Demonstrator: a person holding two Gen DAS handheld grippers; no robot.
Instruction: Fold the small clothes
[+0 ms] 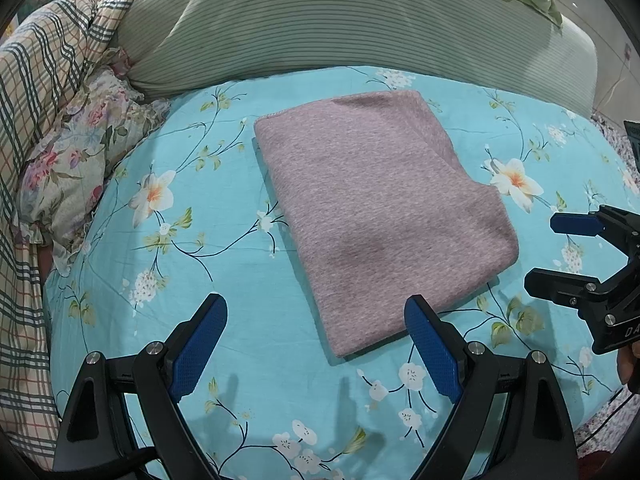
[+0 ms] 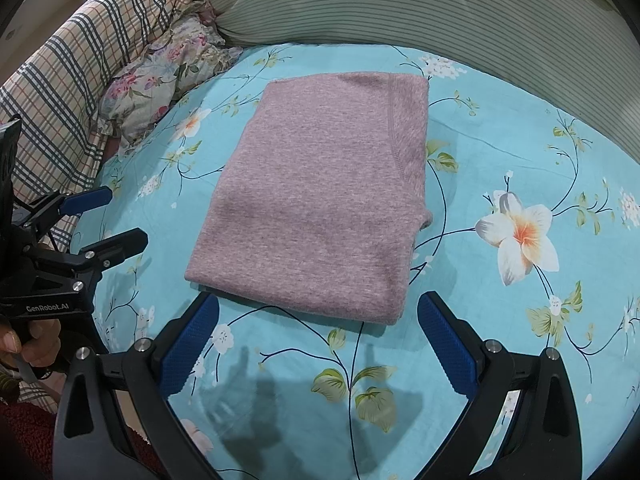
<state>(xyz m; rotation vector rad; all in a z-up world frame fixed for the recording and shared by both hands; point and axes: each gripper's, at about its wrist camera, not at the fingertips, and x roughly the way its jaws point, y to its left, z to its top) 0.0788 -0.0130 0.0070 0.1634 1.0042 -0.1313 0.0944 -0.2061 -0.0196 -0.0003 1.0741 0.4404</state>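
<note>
Left wrist view: left gripper (image 1: 316,340) spread wide, empty, hovering above floral sheet (image 1: 248,264); its right pad overlaps near edge of folded mauve garment (image 1: 380,208). Right gripper (image 2: 318,328) likewise spread wide, empty, just short of garment's near edge. Garment lies flat mid-bed. Striped pillow (image 1: 320,16) behind, plaid quilt (image 1: 36,92) at left.

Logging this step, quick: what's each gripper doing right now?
Left gripper: open, holding nothing.
Right gripper: open, holding nothing, near the folded garment.
</note>
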